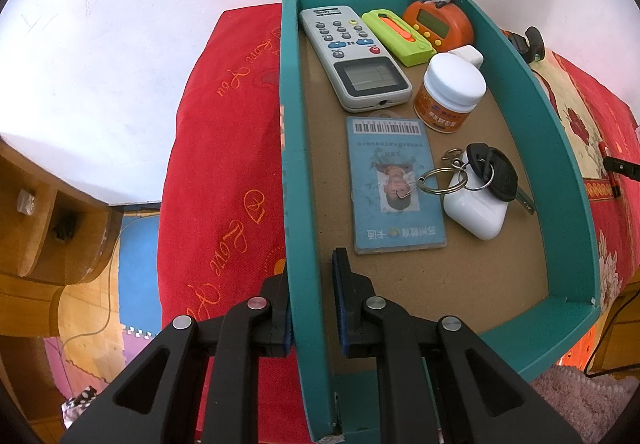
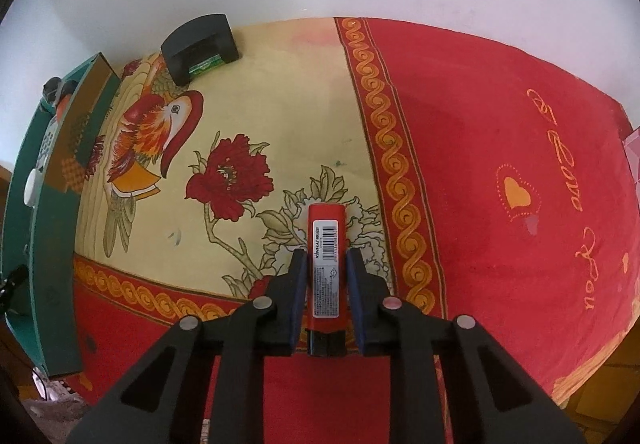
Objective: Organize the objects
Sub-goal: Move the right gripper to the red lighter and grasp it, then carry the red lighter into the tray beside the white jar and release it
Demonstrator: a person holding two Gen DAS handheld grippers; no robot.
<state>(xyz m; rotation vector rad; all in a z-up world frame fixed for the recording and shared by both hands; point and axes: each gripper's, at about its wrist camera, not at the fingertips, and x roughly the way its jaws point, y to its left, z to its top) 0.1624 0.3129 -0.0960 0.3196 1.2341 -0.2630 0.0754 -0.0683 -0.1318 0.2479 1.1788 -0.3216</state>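
Both grippers are clamped: the left gripper point(image 1: 312, 284) has its jaws clenched on the near side wall of the teal box point(image 1: 304, 204), one finger inside and one outside, while the right gripper point(image 2: 326, 264) has its jaws pressed tight against the sides of a red lighter point(image 2: 326, 264). That lighter is slim, with a white barcode label and a black end nearest the camera, and sits over the flowered cloth point(image 2: 280, 104) covering the counter. Inside the box lie a remote point(image 1: 354, 56), an ID card point(image 1: 394, 180), a white-capped bottle point(image 1: 450, 92) and keys point(image 1: 492, 172).

A red patterned cloth point(image 2: 480, 164) carries a teal box point(image 1: 560, 148), a black holder point(image 2: 200, 44) and a red lighter point(image 2: 326, 244).
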